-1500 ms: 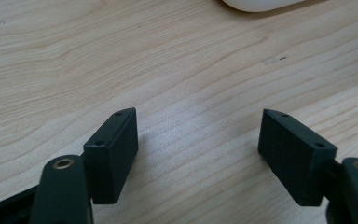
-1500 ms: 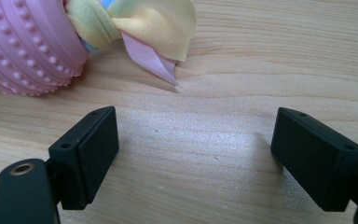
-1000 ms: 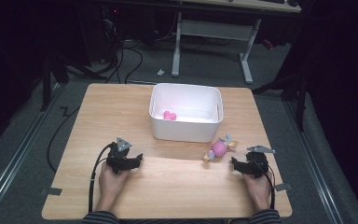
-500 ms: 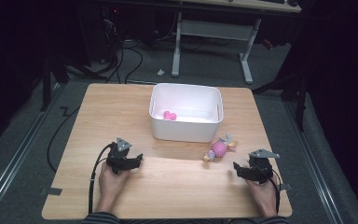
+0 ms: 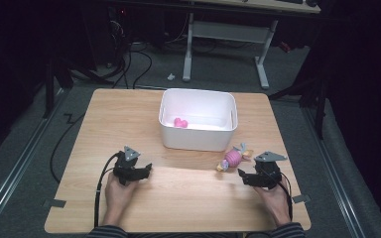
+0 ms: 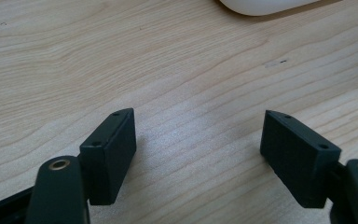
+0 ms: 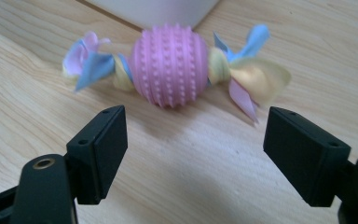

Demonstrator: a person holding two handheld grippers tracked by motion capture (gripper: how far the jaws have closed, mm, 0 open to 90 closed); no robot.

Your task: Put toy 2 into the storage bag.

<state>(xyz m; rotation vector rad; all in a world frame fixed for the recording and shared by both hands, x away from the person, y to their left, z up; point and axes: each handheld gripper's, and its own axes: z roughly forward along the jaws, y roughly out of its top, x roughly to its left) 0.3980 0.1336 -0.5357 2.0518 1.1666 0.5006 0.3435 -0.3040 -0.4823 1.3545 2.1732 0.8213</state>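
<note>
Lining up on the pink knobbed toy (image 7: pixel 169 65) with ribbon tails, lying on the table (image 5: pixel 188 198) just near of the white bin (image 5: pixel 198 141), at its right corner. Right gripper (image 7: pixel 193 154) just opened wider, jaws now spread with nothing between, toy just beyond them. Left gripper (image 6: pixel 198 158) parked at near left, jaws spread over bare wood. 1 small pink item (image 5: pixel 180 123) already in the bin. Next, probably: advance right jaws around the toy's round middle, close, lift over the bin rim.

Striped sleeves, black left claw (image 5: pixel 146 171) and right claw (image 5: pixel 241 175), grey three-cornered plates, trailing black cables.
</note>
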